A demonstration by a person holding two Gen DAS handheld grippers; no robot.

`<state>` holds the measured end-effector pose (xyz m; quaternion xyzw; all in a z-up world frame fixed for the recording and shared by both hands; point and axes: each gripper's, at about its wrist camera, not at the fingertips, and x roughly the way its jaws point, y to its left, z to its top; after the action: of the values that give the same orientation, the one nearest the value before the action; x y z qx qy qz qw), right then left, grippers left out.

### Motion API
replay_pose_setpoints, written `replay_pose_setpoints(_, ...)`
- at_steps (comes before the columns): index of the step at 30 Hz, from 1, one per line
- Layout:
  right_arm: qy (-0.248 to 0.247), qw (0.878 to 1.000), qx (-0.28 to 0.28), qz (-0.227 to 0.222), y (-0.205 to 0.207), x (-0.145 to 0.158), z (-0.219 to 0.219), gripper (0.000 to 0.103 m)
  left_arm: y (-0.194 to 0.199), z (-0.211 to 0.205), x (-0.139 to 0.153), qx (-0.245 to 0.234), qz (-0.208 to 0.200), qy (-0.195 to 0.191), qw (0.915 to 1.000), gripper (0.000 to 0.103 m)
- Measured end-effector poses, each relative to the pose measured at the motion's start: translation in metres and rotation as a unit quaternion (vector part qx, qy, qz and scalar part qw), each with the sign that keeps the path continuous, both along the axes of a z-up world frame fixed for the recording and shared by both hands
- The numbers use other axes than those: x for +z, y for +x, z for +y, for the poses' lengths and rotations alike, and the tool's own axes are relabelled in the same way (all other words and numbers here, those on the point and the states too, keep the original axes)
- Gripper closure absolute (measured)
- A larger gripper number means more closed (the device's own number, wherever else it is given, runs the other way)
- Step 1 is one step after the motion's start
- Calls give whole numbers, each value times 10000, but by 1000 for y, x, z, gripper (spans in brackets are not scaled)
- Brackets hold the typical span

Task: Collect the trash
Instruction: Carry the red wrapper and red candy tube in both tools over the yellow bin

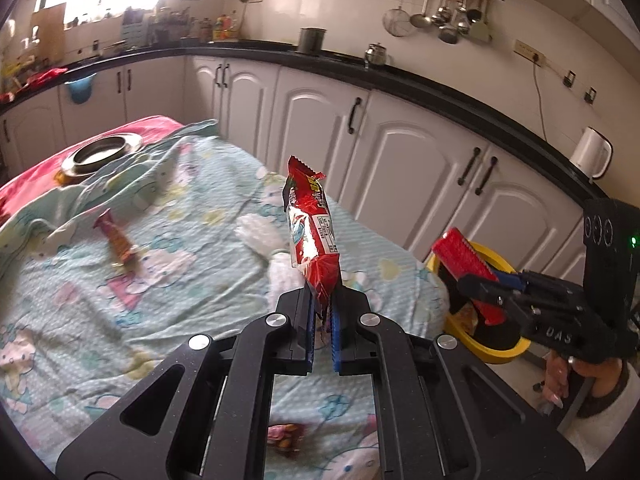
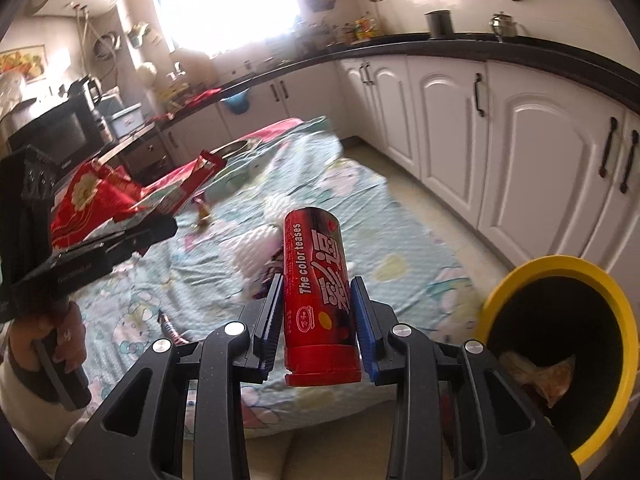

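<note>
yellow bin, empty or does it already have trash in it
Not empty. The right wrist view looks into the yellow bin, and a crumpled orange-brown wrapper lies inside against its dark interior. How much more it holds cannot be told.

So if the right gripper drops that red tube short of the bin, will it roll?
Probably. The red tube is a smooth round cylinder, so on its side it would likely roll. The rumpled sheet might check it. Its rigid walls seem to hold shape between the right gripper pads.

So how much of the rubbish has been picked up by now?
Some crumpled rubbish already lies in the yellow-rimmed bin. The left gripper holds a red snack wrapper; the right gripper holds a red cylindrical tube. An orange-brown wrapper still lies on the cloth-covered table.
</note>
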<state>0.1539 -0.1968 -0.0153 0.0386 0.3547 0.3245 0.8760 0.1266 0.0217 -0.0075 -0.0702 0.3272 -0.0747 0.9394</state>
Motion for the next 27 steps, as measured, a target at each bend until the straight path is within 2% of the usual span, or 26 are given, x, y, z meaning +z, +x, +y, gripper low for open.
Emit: replay_pose_setpoints(27, 246, 9925, -1194, -101, 10, 8, -95, 72, 13, -78, -1, -900, -27, 200, 9957, 101)
